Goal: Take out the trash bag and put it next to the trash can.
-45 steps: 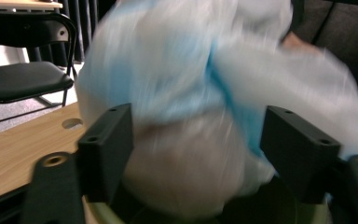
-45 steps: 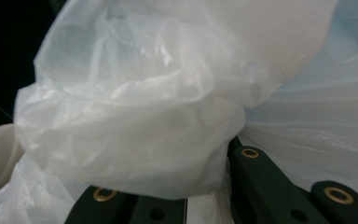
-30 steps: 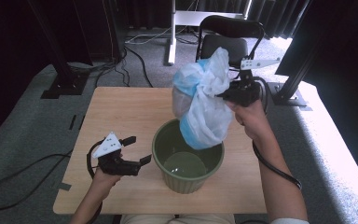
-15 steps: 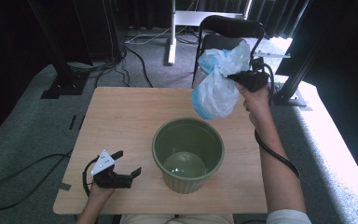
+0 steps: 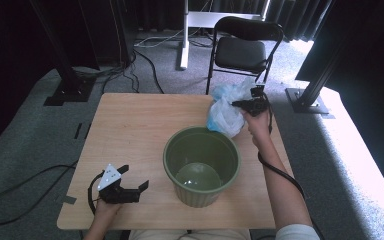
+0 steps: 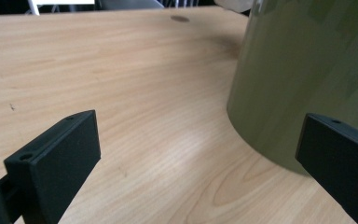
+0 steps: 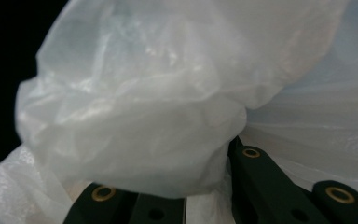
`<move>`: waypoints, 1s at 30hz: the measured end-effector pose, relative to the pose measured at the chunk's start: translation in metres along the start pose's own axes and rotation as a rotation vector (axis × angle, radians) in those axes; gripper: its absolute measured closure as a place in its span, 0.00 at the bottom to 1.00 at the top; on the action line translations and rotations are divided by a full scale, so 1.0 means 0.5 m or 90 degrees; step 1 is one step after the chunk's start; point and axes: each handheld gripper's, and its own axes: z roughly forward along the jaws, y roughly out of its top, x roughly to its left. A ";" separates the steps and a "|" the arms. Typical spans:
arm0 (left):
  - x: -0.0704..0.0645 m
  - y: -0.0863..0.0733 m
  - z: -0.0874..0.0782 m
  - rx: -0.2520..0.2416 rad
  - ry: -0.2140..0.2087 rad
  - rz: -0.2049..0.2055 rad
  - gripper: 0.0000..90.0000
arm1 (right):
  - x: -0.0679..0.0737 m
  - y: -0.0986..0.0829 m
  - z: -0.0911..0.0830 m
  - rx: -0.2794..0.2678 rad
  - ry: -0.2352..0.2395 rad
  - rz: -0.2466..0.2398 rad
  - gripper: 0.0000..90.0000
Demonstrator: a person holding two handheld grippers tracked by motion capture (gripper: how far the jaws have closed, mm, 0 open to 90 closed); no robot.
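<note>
A round olive-green bin (image 5: 201, 165) stands on the wooden table (image 5: 130, 125), right of centre, and looks empty inside. A crumpled pale blue-white plastic bag (image 5: 225, 114) rests at the table's far right, just behind the bin's rim. My right gripper (image 5: 246, 104) is shut on the bag's bunched top; in the right gripper view the bag (image 7: 158, 93) bulges over the gripper (image 7: 205, 186). My left gripper (image 5: 130, 184) is low at the front left, open wide with nothing in it. In its own view the left gripper (image 6: 198, 158) faces the bin's wall (image 6: 307, 70).
A black folding chair (image 5: 245, 50) stands on the carpet behind the table's far right corner. Black stand bases sit at the back left (image 5: 70, 92) and to the right (image 5: 307, 97). Cables (image 5: 15, 200) trail across the floor at left.
The right gripper lifted the bag out of the bin, carried it back and right, then lowered it to the table behind the bin. The left gripper drew back from the bin toward the front edge.
</note>
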 end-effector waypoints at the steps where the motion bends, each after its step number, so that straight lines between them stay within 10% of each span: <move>1: -0.001 -0.002 0.000 0.008 0.006 0.005 0.00 | -0.004 -0.008 0.012 0.011 -0.013 0.001 0.97; 3: -0.001 -0.006 -0.002 0.008 0.004 0.009 0.00 | -0.012 -0.024 0.036 0.034 -0.062 -0.002 0.96; 12: -0.002 -0.013 0.002 0.026 0.000 0.012 0.00 | -0.066 -0.071 0.088 0.072 -0.106 0.047 0.94; 19: -0.001 -0.015 0.005 0.031 -0.002 0.003 0.00 | -0.063 -0.076 0.096 0.111 -0.098 0.054 0.51; 30: 0.004 -0.016 0.004 0.028 0.003 -0.008 0.00 | -0.046 -0.081 0.071 0.128 -0.108 0.020 0.26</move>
